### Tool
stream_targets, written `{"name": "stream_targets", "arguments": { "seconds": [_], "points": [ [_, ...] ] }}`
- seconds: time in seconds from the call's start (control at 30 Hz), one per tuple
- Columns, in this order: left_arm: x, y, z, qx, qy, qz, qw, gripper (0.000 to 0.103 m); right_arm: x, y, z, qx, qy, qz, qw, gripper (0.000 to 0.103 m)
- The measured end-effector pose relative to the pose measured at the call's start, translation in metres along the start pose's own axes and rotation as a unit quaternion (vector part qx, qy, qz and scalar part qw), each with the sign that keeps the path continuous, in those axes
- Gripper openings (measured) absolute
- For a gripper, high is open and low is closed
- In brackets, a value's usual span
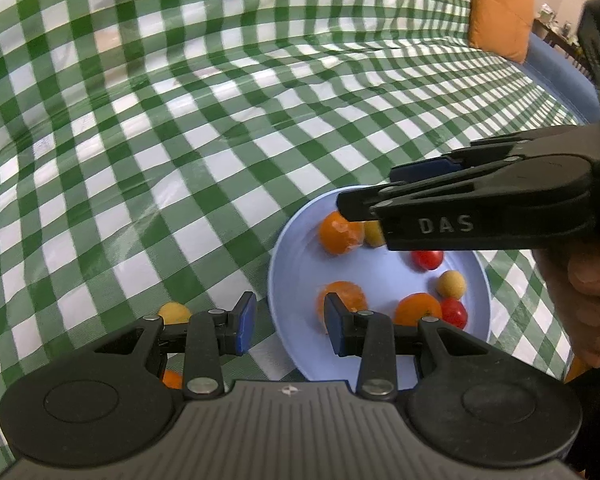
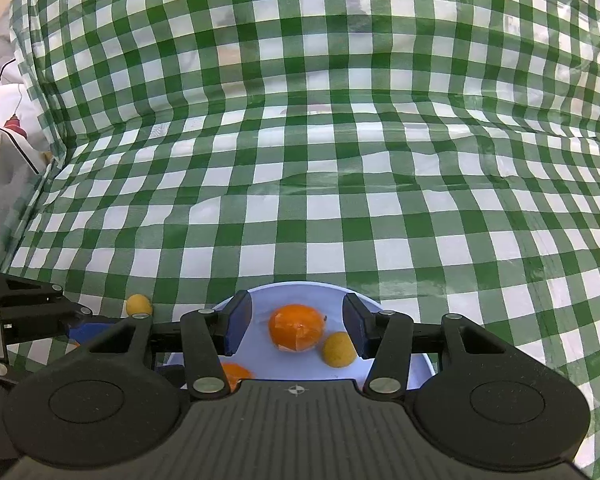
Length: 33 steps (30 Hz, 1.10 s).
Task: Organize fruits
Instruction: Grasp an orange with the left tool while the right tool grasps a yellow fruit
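Observation:
A light blue plate (image 1: 296,256) sits on the green checked tablecloth and holds several fruits: oranges (image 1: 337,232), red tomatoes (image 1: 427,259) and small yellow fruits (image 1: 451,284). My left gripper (image 1: 288,326) is open and empty over the plate's left rim. A small yellow fruit (image 1: 174,312) and an orange one (image 1: 172,379) lie on the cloth left of the plate. My right gripper (image 2: 296,326) is open and empty above the plate (image 2: 260,296), over an orange (image 2: 297,327) and a yellow fruit (image 2: 339,349). It also shows in the left wrist view (image 1: 380,192).
An orange cushion (image 1: 500,8) lies on a blue surface (image 1: 560,76) at the far right edge of the cloth. White fabric (image 2: 0,132) lies past the cloth's left edge. The cloth (image 2: 340,160) is wrinkled and rises at the back.

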<state>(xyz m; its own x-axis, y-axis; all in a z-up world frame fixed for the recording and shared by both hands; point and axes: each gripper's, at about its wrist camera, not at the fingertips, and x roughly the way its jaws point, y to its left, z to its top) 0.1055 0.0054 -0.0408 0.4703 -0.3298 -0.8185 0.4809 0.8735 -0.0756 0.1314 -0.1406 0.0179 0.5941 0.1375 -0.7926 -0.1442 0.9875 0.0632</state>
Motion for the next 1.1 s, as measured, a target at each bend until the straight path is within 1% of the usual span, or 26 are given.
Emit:
{"name": "stream_targets", "arguments": {
  "seconds": [0.17,0.37,0.5,0.57,0.73,0.83,0.93,0.97,1.03,1.1],
  "points": [
    [0.001,0.016,-0.002,-0.023,0.012,0.021,0.9994,0.041,0.000,0.004,0.002,-0.001,0.000,0.001,1.000,0.053],
    [-0.006,0.044,-0.002,-0.065,0.010,0.037,0.9972,0.040,-0.002,0.001,0.003,-0.002,-0.002,0.006,1.000,0.053],
    [-0.015,0.072,-0.004,-0.106,0.007,0.045,0.9933,0.040,0.000,0.005,0.004,-0.002,-0.003,0.010,1.000,0.052],
    [-0.016,0.086,-0.008,-0.127,0.012,0.052,0.9905,0.040,0.000,0.006,0.005,-0.001,-0.005,0.014,1.000,0.052],
    [-0.012,0.100,-0.014,-0.140,0.030,0.066,0.9875,0.040,-0.002,0.011,0.007,-0.002,-0.011,0.028,1.000,0.052],
    [-0.007,0.095,-0.017,-0.123,0.045,0.053,0.9899,0.041,0.000,0.016,0.008,-0.002,-0.009,0.040,0.999,0.052],
    [-0.001,0.078,-0.023,-0.072,0.068,0.039,0.9943,0.045,0.001,0.022,0.010,0.003,-0.008,0.063,0.998,0.052],
    [0.003,0.073,-0.026,-0.057,0.077,0.041,0.9946,0.045,0.003,0.024,0.010,0.005,-0.006,0.072,0.997,0.052],
    [0.007,0.067,-0.030,-0.032,0.086,0.060,0.9940,0.046,0.006,0.029,0.011,0.006,0.000,0.088,0.996,0.052],
    [0.010,0.071,-0.033,-0.038,0.097,0.065,0.9924,0.046,0.012,0.036,0.012,0.009,0.010,0.101,0.995,0.052]
  ]
}}
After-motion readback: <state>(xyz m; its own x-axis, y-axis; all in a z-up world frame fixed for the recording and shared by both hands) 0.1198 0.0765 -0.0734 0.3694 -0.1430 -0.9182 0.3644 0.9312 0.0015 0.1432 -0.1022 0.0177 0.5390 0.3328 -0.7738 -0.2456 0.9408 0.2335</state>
